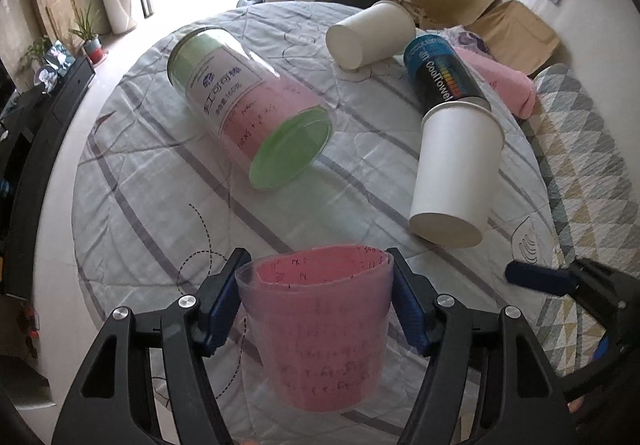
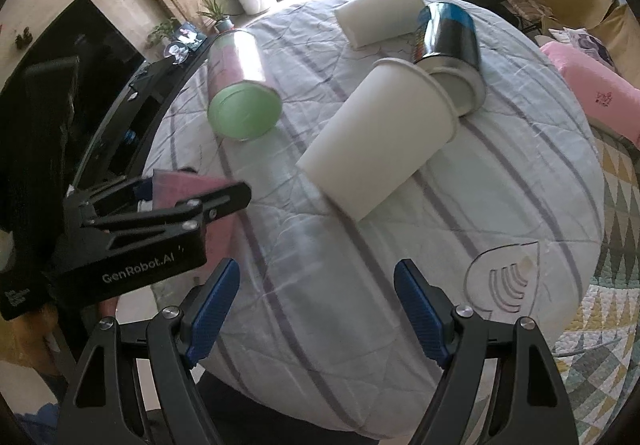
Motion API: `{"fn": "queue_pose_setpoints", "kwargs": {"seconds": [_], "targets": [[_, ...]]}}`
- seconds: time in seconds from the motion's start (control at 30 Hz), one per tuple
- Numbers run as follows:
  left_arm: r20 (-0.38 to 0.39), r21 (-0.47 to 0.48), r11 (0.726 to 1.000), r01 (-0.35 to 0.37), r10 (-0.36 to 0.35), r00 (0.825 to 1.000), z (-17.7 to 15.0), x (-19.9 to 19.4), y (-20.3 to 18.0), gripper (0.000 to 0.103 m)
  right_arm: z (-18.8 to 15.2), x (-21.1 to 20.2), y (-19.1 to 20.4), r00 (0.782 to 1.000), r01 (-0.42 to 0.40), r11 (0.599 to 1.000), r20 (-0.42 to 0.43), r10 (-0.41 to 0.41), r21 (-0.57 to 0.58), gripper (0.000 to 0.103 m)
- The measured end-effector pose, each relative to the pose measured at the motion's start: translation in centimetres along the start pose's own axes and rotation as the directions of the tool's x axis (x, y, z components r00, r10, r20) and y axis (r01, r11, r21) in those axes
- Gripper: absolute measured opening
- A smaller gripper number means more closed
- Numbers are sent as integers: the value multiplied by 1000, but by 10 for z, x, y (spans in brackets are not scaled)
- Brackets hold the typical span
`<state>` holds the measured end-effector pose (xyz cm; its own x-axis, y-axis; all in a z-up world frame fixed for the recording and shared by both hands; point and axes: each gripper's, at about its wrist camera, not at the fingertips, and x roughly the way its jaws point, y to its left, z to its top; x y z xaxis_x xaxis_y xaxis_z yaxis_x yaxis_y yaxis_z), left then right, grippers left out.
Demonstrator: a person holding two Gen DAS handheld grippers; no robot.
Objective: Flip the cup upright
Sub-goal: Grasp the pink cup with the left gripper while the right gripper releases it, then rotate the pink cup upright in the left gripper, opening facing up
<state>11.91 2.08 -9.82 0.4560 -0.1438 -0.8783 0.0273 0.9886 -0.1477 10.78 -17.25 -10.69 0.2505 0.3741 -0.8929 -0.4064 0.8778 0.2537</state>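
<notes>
My left gripper (image 1: 316, 297) is shut on a clear plastic cup with pink paper inside (image 1: 316, 329), held mouth-up above the near edge of the table. In the right wrist view the same cup (image 2: 192, 205) shows at the left, partly hidden behind the left gripper's body. My right gripper (image 2: 316, 297) is open and empty over the near part of the table. A white paper cup (image 1: 456, 173) lies on its side at the right; it also shows in the right wrist view (image 2: 380, 137). A second white paper cup (image 1: 370, 35) lies on its side at the back.
A round table with a striped quilted cloth (image 1: 160, 173) holds a clear canister with a green lid (image 1: 252, 105), lying down, and a dark "CoolTowel" can (image 1: 444, 71), lying down. A pink towel (image 1: 504, 81) is at the right. A black TV stand (image 2: 80, 93) is to the left.
</notes>
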Motion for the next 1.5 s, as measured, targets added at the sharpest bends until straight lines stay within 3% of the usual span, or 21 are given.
{"fn": "queue_pose_setpoints", "kwargs": {"seconds": [0.43,1.1,1.5], "targets": [[66,19,1000,11,-13,998,-7,-15,1,69,-15,23,26,994,-97,994,41,99,-46,81],[120,57,998,-24,17,993,-33,-31,-2,70,-27,37,38,992,-3,998,128,11,-65,81],[142,61,998,9,-17,990,-46,-36,-4,70,-43,35,41,976,89,993,205,-72,-72,81]]}}
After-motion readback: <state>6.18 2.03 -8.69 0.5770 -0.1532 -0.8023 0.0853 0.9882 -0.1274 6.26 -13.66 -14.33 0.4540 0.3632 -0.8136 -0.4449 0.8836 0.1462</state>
